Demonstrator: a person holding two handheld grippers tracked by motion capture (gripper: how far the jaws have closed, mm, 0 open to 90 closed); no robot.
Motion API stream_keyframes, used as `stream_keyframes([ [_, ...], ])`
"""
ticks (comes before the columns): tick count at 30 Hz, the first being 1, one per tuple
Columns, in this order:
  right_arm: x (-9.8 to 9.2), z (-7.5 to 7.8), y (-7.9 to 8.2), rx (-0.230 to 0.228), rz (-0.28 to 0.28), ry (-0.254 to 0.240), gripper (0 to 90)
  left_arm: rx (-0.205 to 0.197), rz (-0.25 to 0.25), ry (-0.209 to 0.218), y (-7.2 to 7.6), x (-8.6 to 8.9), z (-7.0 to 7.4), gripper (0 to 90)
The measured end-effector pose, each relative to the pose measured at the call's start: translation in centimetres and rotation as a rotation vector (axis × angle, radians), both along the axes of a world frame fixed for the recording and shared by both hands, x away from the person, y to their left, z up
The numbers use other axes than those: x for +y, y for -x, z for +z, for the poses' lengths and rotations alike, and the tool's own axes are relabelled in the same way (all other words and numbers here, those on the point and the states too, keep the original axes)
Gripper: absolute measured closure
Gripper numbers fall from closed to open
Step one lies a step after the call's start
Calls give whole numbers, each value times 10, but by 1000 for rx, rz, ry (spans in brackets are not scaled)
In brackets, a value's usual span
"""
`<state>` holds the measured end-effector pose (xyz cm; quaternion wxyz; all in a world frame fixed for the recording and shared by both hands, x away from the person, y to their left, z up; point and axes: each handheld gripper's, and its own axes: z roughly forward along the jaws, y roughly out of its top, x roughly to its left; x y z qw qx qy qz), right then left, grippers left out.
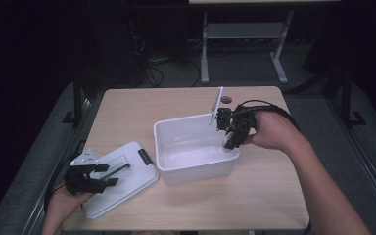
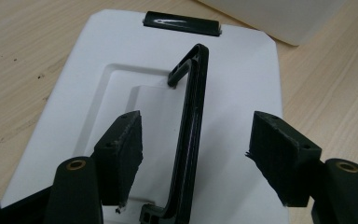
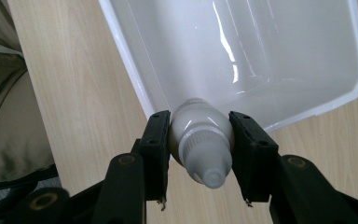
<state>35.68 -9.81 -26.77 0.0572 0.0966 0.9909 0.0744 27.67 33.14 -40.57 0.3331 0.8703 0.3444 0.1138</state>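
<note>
- Right gripper [image 3: 200, 154]: closed on a small white squeeze bottle [image 3: 200, 144], held at the near right rim of the white plastic bin [image 1: 186, 147]; judged next: carry the bottle clear over the rim before lowering, then release low.
- Left gripper [image 2: 196, 158]: jaws wide apart, holding nothing, astride the black handle [image 2: 189, 135] of the bin's lid [image 1: 120, 178], left of the bin.
- Right gripper view alone reveals the bottle's ribbed cap and nozzle; high view places bin and lid on the table [image 1: 264, 196].
</note>
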Motion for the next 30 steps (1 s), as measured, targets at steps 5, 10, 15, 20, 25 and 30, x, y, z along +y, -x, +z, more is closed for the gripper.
stream_keyframes([
  [5, 6, -7, -3, 2, 10, 24, 596, 0, 1, 1, 1, 0, 1, 338],
  [10, 8, -14, -6, 14, 8, 24, 596, -2, 5, 3, 1, 1, 0, 338],
  [15, 9, -21, -8, 22, 7, 14, 596, 1, 1, 2, 1, 0, 0, 339],
  [20, 9, -30, -12, 35, 4, 5, 596, 2, -1, -4, 1, 0, 0, 338],
  [25, 13, -39, -15, 46, 6, 12, 596, 5, 0, -3, 1, 0, -1, 338],
  [30, 15, -47, -17, 55, 9, 15, 596, 5, -3, -6, 1, 2, -1, 339],
])
